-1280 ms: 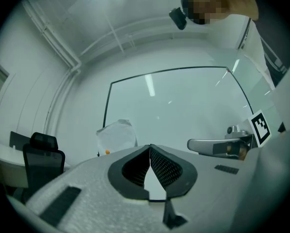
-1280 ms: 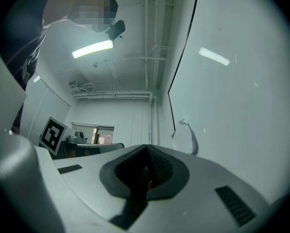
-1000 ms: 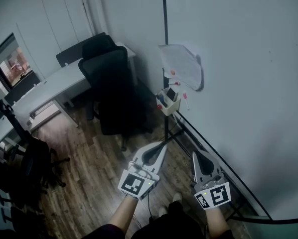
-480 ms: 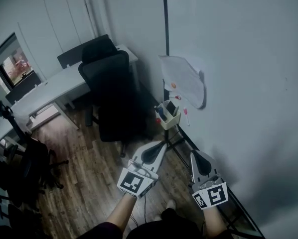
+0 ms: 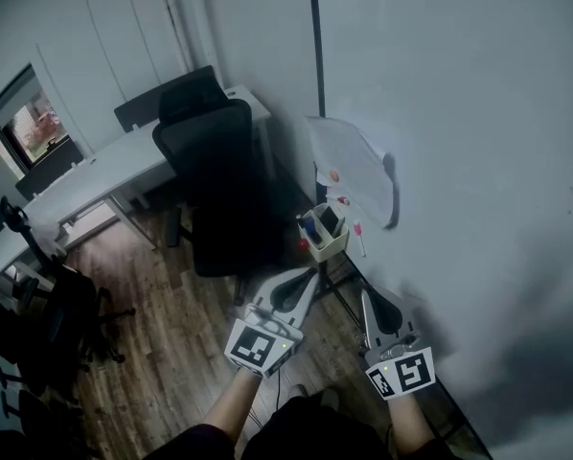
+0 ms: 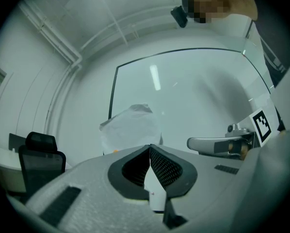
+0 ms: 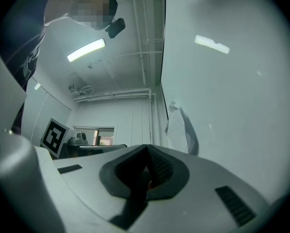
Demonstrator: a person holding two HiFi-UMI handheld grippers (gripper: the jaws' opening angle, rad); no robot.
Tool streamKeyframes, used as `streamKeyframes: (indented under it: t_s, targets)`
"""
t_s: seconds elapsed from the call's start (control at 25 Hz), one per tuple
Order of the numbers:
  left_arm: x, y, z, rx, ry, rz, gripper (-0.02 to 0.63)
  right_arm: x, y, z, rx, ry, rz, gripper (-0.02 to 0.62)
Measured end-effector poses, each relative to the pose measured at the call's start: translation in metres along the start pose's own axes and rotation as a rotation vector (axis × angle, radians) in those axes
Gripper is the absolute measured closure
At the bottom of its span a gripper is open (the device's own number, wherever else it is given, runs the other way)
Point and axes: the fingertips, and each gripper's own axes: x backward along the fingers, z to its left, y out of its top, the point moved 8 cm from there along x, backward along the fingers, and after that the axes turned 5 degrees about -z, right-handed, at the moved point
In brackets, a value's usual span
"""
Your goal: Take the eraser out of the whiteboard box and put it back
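We hold both grippers low before the whiteboard [image 5: 459, 142]. The left gripper [image 5: 312, 275] and right gripper [image 5: 366, 296] each have jaws pressed together, with nothing between them. At twelve o'clock, near their tips, the whiteboard box [image 5: 330, 247] holds the dark eraser [image 5: 331, 220].

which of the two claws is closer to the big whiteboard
The right claw, the one running alongside the large white whiteboard. The left claw sits further out into the room, on the side of the black office chair.

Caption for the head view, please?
Left gripper and right gripper, both shut, point toward the whiteboard box near a black office chair.
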Motion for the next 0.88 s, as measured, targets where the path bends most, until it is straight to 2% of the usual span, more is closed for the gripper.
streamKeyframes:
  t_s: [0.24,0.64,0.88]
  targets:
    - [-0.02,-0.015,0.022,-0.021,-0.035,-0.009,0.601,-0.024,-0.014,-0.009,0.001,-0.025,0.011,0.592]
    - [-0.055,-0.039,0.076,0.037,-0.132,0.004,0.601,-0.07,-0.047,-0.023,0.024,-0.132,0.043,0.592]
    - [-0.075,-0.063,0.105,0.063,-0.163,0.022,0.601,-0.098,-0.073,-0.03,0.024,-0.157,0.073,0.592]
